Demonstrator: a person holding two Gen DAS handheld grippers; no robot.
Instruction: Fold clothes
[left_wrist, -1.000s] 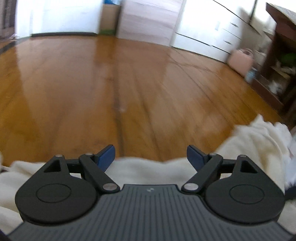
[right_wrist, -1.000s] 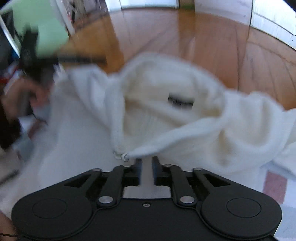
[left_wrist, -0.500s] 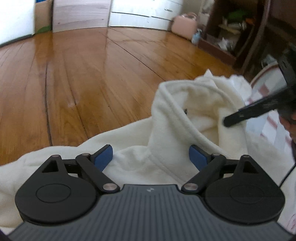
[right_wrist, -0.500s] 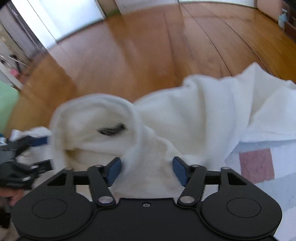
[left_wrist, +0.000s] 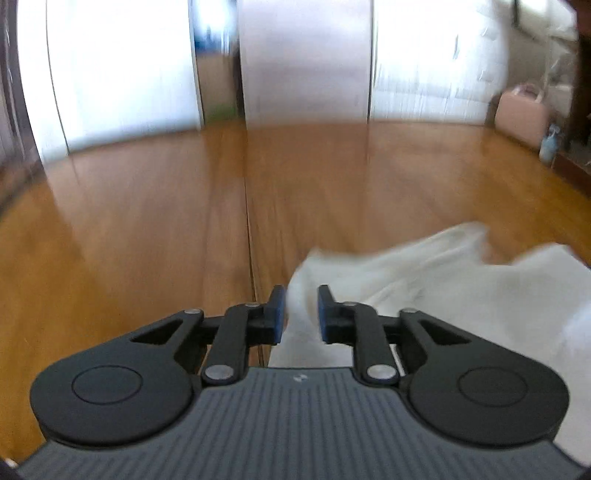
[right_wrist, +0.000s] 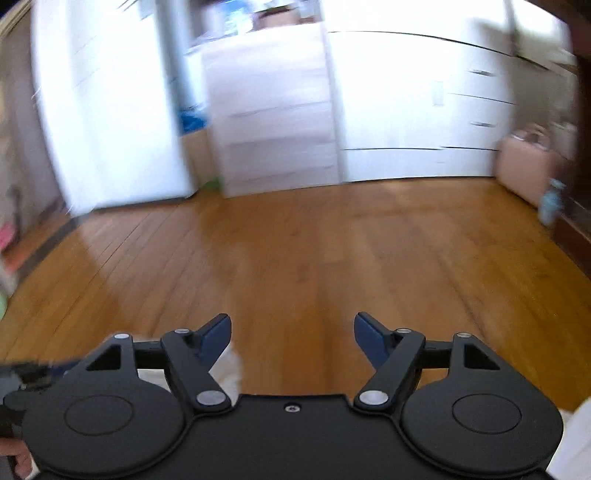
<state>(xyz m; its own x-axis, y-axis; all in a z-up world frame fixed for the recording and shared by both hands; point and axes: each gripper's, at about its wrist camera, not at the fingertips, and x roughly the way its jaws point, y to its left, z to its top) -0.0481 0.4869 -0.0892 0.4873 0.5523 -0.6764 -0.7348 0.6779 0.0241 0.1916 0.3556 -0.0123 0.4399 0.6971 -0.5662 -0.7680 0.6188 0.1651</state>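
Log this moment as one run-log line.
left gripper: closing, white garment between jaws | right gripper: opening, nothing between
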